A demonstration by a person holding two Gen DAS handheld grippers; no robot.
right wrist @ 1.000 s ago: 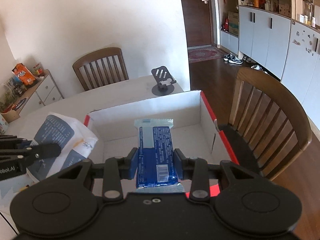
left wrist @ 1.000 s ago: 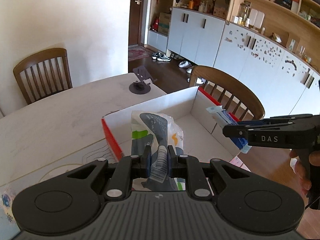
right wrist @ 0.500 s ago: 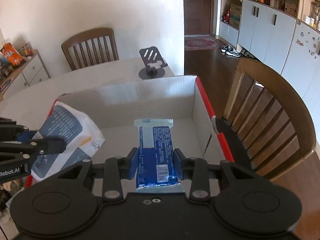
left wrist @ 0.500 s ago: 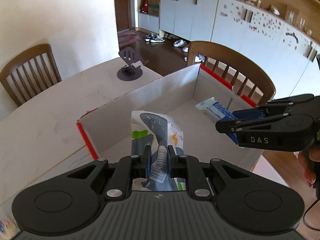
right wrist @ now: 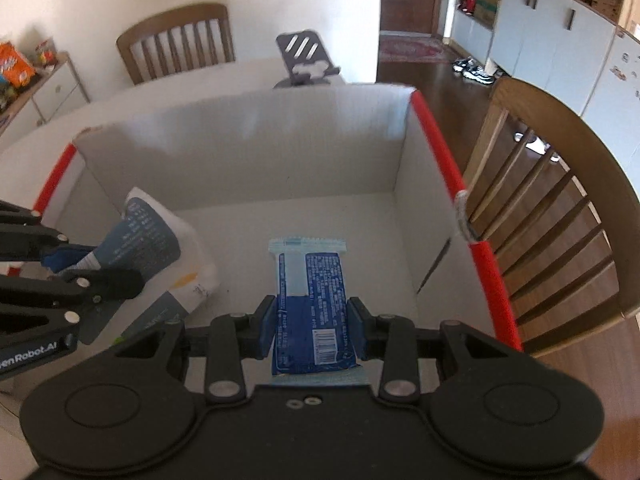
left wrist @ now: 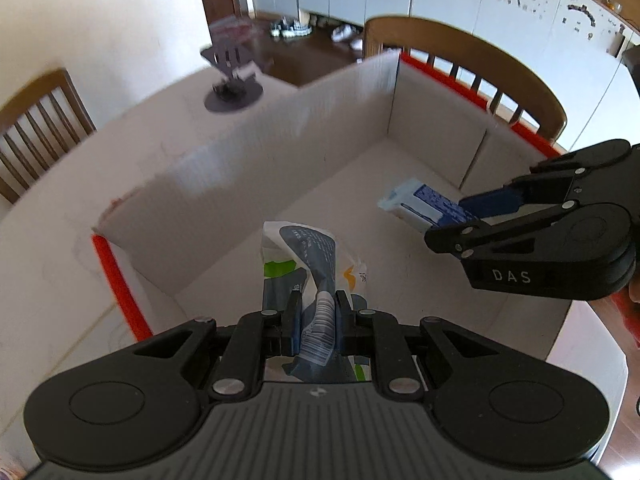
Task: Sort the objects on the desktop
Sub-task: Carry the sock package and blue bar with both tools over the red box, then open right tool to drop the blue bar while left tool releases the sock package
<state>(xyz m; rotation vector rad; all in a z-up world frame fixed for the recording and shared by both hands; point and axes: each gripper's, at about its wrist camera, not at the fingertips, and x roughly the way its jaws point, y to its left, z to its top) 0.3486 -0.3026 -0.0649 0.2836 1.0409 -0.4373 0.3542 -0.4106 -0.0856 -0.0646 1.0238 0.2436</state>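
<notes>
A white cardboard box (left wrist: 248,176) (right wrist: 240,160) with red-edged side walls stands open on the table. My left gripper (left wrist: 318,320) (right wrist: 76,270) is shut on a crumpled white, grey and green pouch (left wrist: 308,256) (right wrist: 160,248), which hangs inside the box on its left side. My right gripper (right wrist: 312,316) (left wrist: 472,216) is shut on a blue and pale-blue snack packet (right wrist: 310,284) (left wrist: 416,204), held low over the box floor on the right. Both packets point down into the box.
A grey phone stand (left wrist: 232,80) (right wrist: 306,56) sits on the table beyond the box. Wooden chairs (right wrist: 560,208) (right wrist: 176,44) stand at the table's right and far sides. White cabinets (left wrist: 520,20) line the wall, and a sideboard (right wrist: 36,92) with snacks stands at left.
Both grippers have sunk into the box with their packets; the box walls now rise around them. The two grippers came closer to the box floor and tilted further down.
</notes>
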